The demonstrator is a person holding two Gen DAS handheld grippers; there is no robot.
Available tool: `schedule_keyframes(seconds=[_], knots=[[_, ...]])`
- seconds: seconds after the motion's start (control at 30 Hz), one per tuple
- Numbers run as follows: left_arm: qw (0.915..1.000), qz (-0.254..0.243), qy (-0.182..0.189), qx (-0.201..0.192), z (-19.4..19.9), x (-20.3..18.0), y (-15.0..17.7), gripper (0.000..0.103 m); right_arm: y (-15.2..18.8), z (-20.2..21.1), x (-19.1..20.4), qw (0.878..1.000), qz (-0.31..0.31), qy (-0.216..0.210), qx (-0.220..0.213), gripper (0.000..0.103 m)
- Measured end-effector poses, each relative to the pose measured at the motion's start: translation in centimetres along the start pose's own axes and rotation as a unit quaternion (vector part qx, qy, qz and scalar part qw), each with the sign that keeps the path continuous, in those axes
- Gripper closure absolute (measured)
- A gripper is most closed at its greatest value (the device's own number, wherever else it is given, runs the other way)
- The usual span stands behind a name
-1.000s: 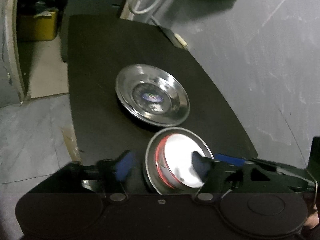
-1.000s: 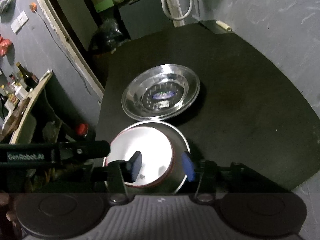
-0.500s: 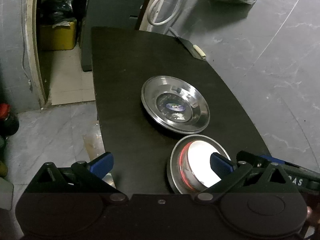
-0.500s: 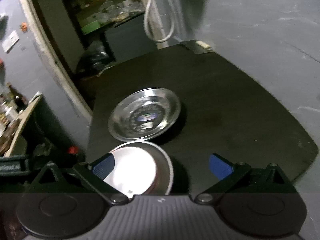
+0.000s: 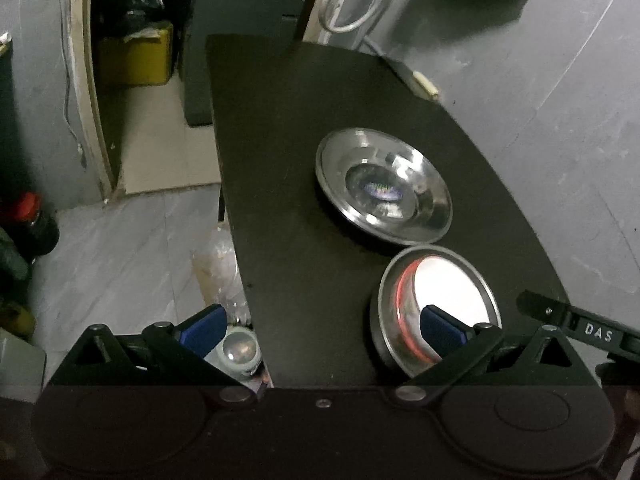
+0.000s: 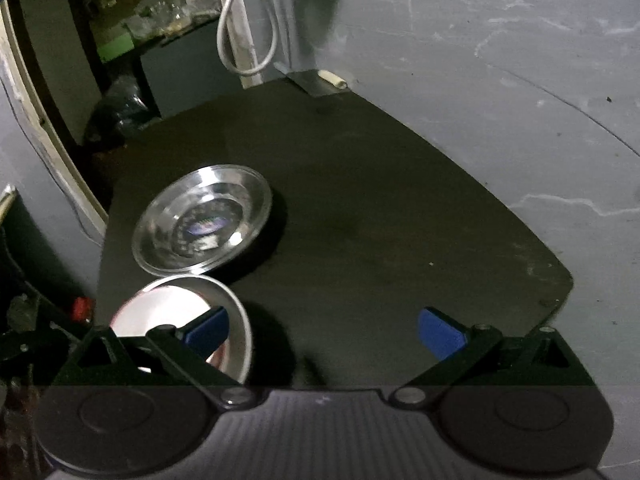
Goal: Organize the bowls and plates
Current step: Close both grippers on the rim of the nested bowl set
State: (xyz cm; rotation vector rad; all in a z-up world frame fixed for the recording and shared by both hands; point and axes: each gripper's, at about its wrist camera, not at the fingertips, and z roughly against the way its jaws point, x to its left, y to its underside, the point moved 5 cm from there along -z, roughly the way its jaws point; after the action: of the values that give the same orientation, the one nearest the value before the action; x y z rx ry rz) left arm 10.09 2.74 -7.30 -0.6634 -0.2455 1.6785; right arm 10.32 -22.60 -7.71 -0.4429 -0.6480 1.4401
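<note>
Both claws spread wide, nothing gripped. Left claw point(image 5: 322, 326): its right blue pad point(image 5: 442, 328) hangs over the inside of the bowl; its other pad is off the table's left edge, over the floor. Right claw point(image 6: 324, 328): its left pad point(image 6: 208, 328) overlaps the bowl's rim in view, contact cannot be told; its other pad is over bare table.

The small round steel bowl with a red-tinted inner wall point(image 5: 448, 284) sits upright at the near edge of the dark matte table point(image 5: 288, 160), toward its left side. Just beyond it, rims nearly touching, lies the wide shallow shiny steel plate with a blue sticker in its centre point(image 5: 384, 188). The far half of the table is bare.

Likely step: bowl set down and let go, next is clearing away. Judgement: lift claws straight up before swinging sideways, so no pad hooks the rim and drags the light bowl off the near edge. If the bowl is meant to go on the plate, regrip across the rim with one pad inside, one outside, and lower it centred. Steel on steel slides easily.
</note>
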Motion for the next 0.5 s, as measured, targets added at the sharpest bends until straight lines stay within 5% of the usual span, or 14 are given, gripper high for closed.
schedule_keyframes(seconds=[0.13,0.5], knots=[[0.9998,-0.002,-0.001,0.021,-0.8,0.1,0.5,0.001,0.5,-0.9,-0.5,0.999,0.015,0.014,0.024,0.0],[0.9978,-0.031,-0.007,0.057,-2.9,-1.2,0.4,0.001,0.5,-2.6,0.4,0.994,0.077,-0.035,0.068,0.0]])
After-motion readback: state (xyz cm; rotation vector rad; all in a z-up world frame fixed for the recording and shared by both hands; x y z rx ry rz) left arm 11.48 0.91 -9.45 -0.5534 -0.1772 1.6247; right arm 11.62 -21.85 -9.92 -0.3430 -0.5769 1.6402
